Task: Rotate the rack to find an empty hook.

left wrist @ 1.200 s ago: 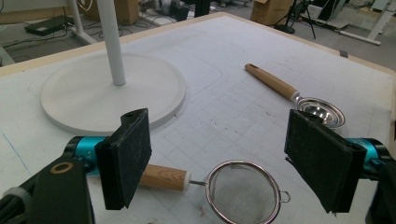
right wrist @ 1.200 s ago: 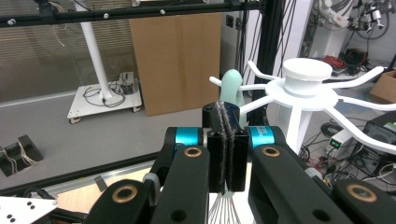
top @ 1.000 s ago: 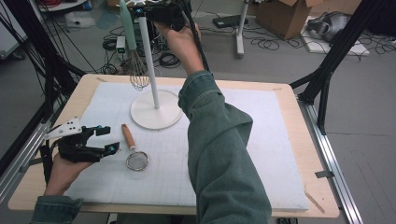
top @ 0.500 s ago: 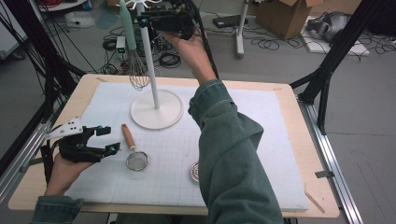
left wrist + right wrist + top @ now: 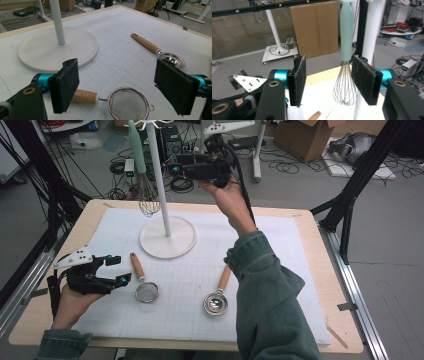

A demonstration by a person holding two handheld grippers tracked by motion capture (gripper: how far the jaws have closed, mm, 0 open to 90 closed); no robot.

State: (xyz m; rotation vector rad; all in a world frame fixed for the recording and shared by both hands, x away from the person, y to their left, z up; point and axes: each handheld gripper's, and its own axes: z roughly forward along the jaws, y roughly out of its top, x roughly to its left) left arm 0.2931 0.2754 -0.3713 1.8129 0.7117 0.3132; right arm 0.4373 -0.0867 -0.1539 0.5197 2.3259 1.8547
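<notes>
High view: right gripper [image 5: 172,169] held up beyond the far edge of the tabletop [image 5: 310,227], close to the white pole [image 5: 159,180] of the stand, jaws pointing toward the pole. Whisk [image 5: 146,195] with mint handle hanging from the top of the stand, wire end low over the far left part of the white mat [image 5: 280,270], not between the jaws. Round stand base [image 5: 168,237] resting on the mat, toward the far edge. Left gripper [image 5: 116,268] low over the left edge of the mat, jaws apart. Small sieve [image 5: 146,290] with wooden handle just beside it, near the front edge. Metal spoon [image 5: 216,301] with wooden handle near the middle of the front part, well apart from the sieve.

Left gripper view: jaws wide, nothing pressed between them. Sieve [image 5: 128,105] lying on the mat just below the gap, its handle passing under the left pad. Spoon [image 5: 160,51] farther off, base [image 5: 57,51] on the far left.

Right gripper view: jaws just been opening, now half wide, holding nothing. Whisk [image 5: 345,75] hanging beyond the gap, nearer to the right pad, apart from both pads. Pole [image 5: 372,30] behind the right pad.
</notes>
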